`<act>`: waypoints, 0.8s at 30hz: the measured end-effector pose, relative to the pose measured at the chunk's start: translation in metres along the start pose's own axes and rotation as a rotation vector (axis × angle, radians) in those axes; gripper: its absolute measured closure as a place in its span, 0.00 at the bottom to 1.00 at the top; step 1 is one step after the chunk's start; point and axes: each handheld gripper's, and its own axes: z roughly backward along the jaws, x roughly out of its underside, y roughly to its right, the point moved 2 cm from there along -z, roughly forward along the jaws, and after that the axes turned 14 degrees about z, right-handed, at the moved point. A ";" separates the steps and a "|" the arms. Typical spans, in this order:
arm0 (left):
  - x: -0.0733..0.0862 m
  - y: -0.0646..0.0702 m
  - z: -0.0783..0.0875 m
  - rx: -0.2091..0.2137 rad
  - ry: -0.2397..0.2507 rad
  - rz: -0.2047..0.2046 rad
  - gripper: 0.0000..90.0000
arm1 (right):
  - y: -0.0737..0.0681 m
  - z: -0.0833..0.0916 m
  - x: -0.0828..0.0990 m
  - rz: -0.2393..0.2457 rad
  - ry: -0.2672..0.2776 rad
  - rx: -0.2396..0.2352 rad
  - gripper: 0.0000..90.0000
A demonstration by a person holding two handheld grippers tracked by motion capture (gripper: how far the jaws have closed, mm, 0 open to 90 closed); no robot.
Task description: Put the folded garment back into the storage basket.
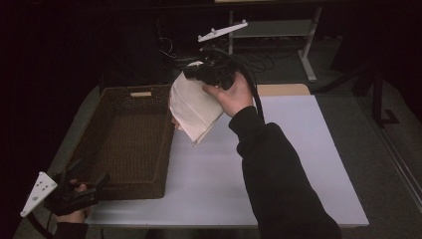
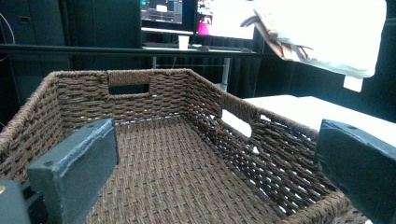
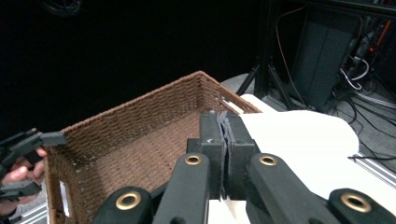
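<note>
A folded cream cloth [image 1: 194, 107] hangs in the air from my right gripper [image 1: 197, 73], whose jaws are shut on its upper edge. It dangles over the right rim of a brown wicker basket [image 1: 127, 139] and the white table [image 1: 288, 149]. In the right gripper view the jaws [image 3: 225, 135] press together on the cloth [image 3: 299, 140], with the basket [image 3: 140, 140] below. My left gripper [image 1: 90, 173] stands open at the basket's near left corner. In the left gripper view its jaws [image 2: 217, 158] are wide apart, facing the basket [image 2: 177, 154], and the cloth [image 2: 327, 32] hangs at the top right.
The basket has handle cut-outs [image 2: 128, 88] in its walls and nothing inside. A metal shelf stand [image 1: 308, 45] and cables [image 1: 249, 59] lie beyond the table's far edge. Monitors [image 2: 187, 14] glow at the back.
</note>
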 end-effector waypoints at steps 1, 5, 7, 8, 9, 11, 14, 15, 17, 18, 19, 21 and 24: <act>0.000 0.000 0.000 0.000 0.000 0.002 0.00 | -0.001 -0.002 -0.001 0.000 0.002 -0.003 0.96; 0.000 0.000 0.000 -0.004 0.000 0.001 0.00 | -0.005 -0.010 -0.007 0.004 0.013 -0.018 0.96; 0.000 0.001 0.000 -0.003 -0.002 0.000 0.00 | -0.008 -0.015 -0.010 0.003 0.017 -0.026 0.96; 0.000 0.001 0.000 -0.002 -0.002 0.000 0.00 | -0.010 -0.020 -0.014 0.006 0.021 -0.033 0.96; 0.000 0.001 -0.001 -0.001 -0.002 0.002 0.00 | -0.010 -0.020 -0.014 0.006 0.021 -0.033 0.96; 0.000 0.001 -0.001 -0.002 -0.004 0.003 0.00 | -0.014 -0.026 -0.017 0.013 0.020 -0.042 0.96; 0.000 0.001 -0.001 -0.003 -0.004 0.000 0.00 | -0.018 -0.033 -0.024 0.023 0.024 -0.058 0.96; 0.000 0.001 -0.001 -0.004 -0.004 -0.001 0.00 | -0.019 -0.035 -0.026 0.023 0.027 -0.062 0.96; 0.000 0.001 -0.001 -0.004 -0.003 0.000 0.00 | -0.022 -0.040 -0.031 0.030 0.030 -0.069 0.96; 0.000 0.001 -0.001 -0.005 -0.003 0.000 0.00 | -0.024 -0.041 -0.033 0.033 0.031 -0.073 0.96; 0.000 0.001 -0.001 -0.005 -0.001 0.001 0.00 | -0.025 -0.043 -0.035 0.036 0.033 -0.076 0.96; 0.000 0.001 -0.001 -0.005 -0.001 0.003 0.00 | -0.028 -0.046 -0.039 0.040 0.035 -0.081 0.96; 0.000 0.000 -0.001 -0.005 0.000 0.003 0.00 | -0.031 -0.050 -0.044 0.043 0.036 -0.088 0.96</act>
